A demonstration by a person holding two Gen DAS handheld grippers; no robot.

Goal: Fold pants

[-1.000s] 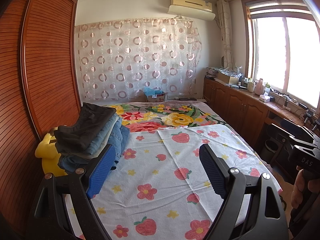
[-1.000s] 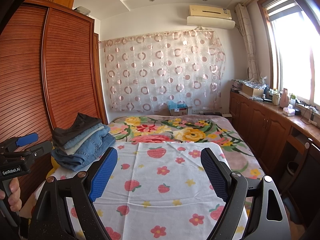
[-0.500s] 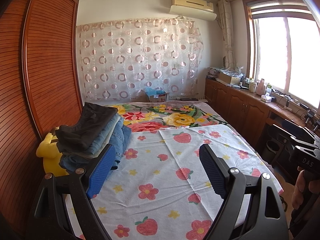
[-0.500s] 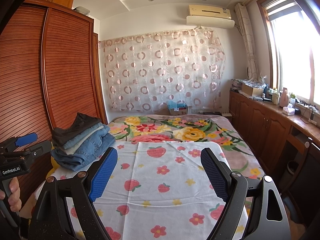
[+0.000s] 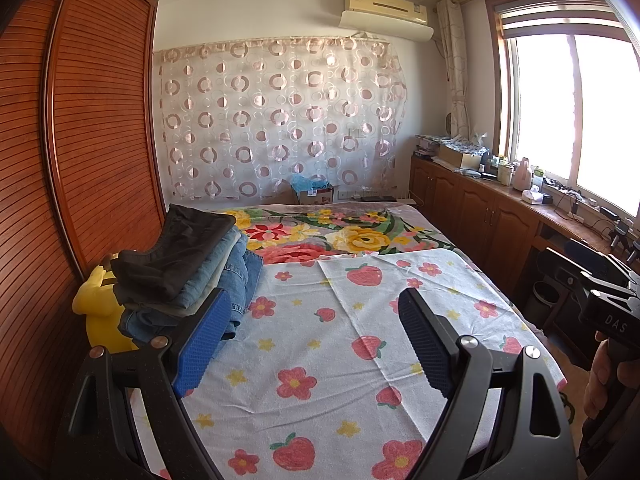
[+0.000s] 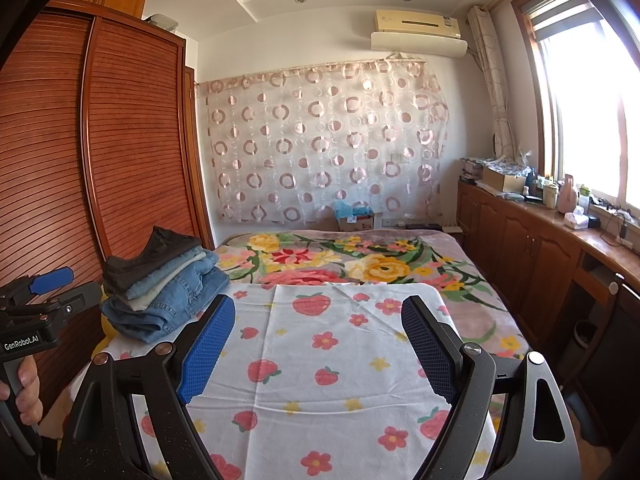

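Note:
A stack of folded pants (image 5: 188,272) lies at the left edge of the bed, dark pair on top, blue denim pairs below; the right wrist view shows the same stack (image 6: 164,284). My left gripper (image 5: 314,312) hangs open above the strawberry-print sheet (image 5: 320,360), with nothing between its blue pads. Its left finger (image 5: 200,340) overlaps the stack's near corner in the picture. My right gripper (image 6: 318,316) is open too, held over the sheet (image 6: 328,360) to the right of the stack, empty.
A yellow plush toy (image 5: 100,312) sits under the stack against the wooden wardrobe (image 5: 80,160). A floral blanket (image 5: 340,236) covers the far bed. Wooden cabinets (image 5: 480,216) with clutter run along the window side. A hand (image 6: 24,392) holds the left gripper's handle.

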